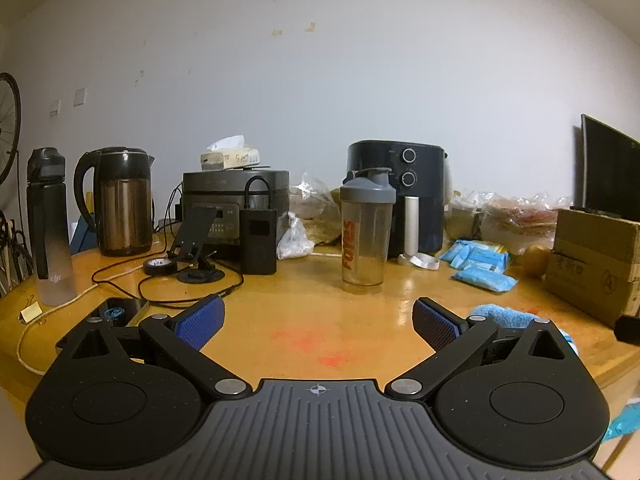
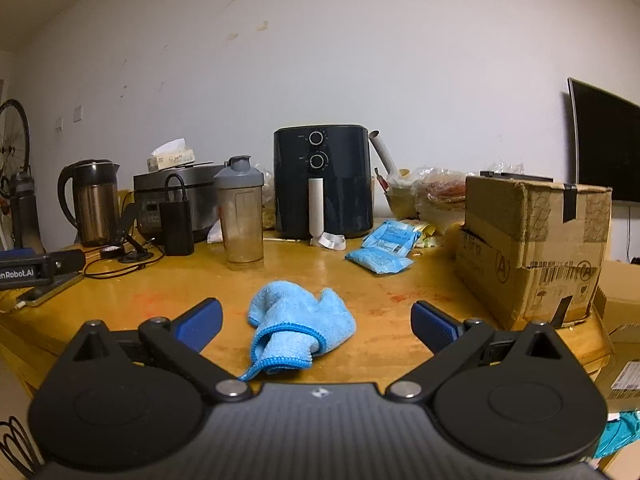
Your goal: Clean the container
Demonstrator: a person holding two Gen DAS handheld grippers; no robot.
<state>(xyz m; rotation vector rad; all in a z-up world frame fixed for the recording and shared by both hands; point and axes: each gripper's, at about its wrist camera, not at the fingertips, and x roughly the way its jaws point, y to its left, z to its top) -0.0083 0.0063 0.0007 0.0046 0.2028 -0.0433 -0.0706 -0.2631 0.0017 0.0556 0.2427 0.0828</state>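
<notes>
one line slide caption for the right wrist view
Open right gripper poised over a crumpled blue cloth on the wooden table, shaker bottle standing upright beyond.

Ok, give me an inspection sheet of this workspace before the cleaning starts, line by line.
Surface: wooden table, glossy, faint red smears near the front.
Job's things: shaker bottle upright, lid on, looks empty; blue cloth crumpled in front of the right gripper.
Clutter: kettle, water bottle, cooker, air fryer, blue packets, cardboard box, phone.
Grippers: left gripper open, holding nothing; right gripper open, holding nothing.
Cables: black cable looped on the table at left.
Surroundings: white wall, screen at right, bicycle wheel at left.
</notes>
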